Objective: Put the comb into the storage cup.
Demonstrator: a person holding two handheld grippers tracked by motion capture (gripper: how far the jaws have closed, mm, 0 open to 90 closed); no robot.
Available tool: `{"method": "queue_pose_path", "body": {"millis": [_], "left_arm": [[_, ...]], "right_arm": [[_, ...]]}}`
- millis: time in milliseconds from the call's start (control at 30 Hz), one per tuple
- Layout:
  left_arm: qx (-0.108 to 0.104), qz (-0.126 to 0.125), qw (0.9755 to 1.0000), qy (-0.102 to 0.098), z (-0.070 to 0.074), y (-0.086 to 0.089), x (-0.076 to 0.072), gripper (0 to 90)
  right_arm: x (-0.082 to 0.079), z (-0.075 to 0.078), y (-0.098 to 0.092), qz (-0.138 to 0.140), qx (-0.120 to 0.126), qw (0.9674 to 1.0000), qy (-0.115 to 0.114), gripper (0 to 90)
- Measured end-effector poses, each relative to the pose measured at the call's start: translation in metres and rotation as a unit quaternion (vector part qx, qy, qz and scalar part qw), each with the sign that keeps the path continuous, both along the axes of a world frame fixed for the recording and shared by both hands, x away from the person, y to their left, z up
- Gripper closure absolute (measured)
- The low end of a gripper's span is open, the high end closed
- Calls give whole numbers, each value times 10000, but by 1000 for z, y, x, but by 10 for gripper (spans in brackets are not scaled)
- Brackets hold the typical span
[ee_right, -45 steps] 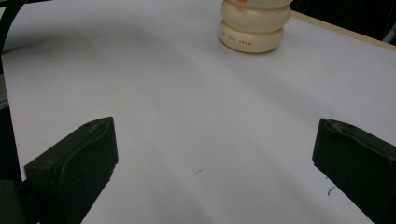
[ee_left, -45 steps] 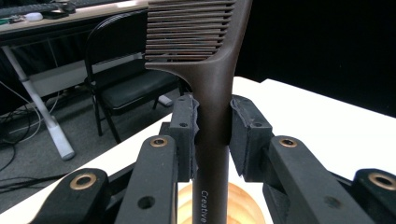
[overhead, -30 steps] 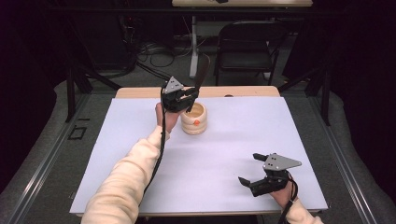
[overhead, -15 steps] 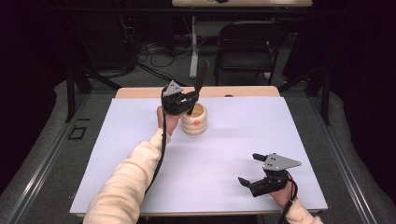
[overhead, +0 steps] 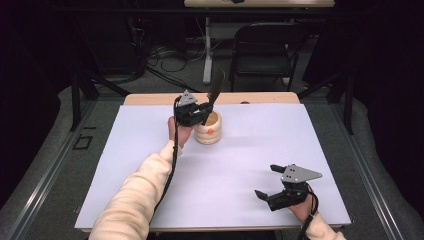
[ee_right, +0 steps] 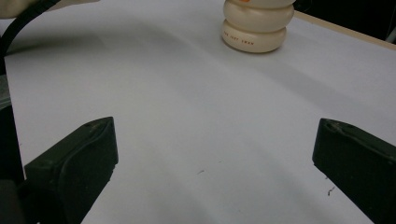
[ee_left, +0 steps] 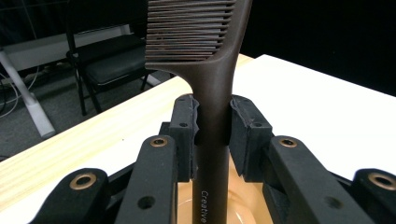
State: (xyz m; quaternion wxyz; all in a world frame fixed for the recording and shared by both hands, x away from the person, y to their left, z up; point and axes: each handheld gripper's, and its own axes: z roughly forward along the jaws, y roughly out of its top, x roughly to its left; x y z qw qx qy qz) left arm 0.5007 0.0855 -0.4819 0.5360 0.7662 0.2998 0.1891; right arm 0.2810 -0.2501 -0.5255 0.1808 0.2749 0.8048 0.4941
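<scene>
On the white-covered desk (overhead: 250,165) a cream, ribbed wooden holder (overhead: 209,131) stands toward twelve o'clock from the centre; an orange mark shows on its near side. The left gripper (overhead: 200,116) sits just at the holder's nine o'clock, above its rim, with its jaws closed tight on the handle of a dark brown comb (overhead: 215,90); the comb stands nearly upright, toothed end up and leaning slightly toward one o'clock; in the left gripper view the handle (ee_left: 212,140) runs down between the pads (ee_left: 186,126) into the holder's open mouth (ee_left: 243,205), and the word "Creative" is printed on it. The right gripper (overhead: 267,181) rests at about four o'clock on the desk, well apart from the holder, jaws spread wide and holding nothing; in the right gripper view the holder (ee_right: 257,23) stands far ahead at twelve o'clock.
</scene>
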Motion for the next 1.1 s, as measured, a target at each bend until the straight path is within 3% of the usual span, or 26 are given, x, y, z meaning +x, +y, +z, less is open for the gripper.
{"method": "queue_pose_path", "body": {"millis": [133,367,1100], "left_arm": [[-36,-8,10000,82,-3,1,0,722],[137,-109,9997,157,-7,0,-1,721],[337,-145,9987,344,-18,0,0,720]], "right_arm": [[0,0,1,9,-17,10000,-3,0],[0,0,1,10,-27,10000,10,0],[0,-1,2,44,-58,10000,48,0]]}}
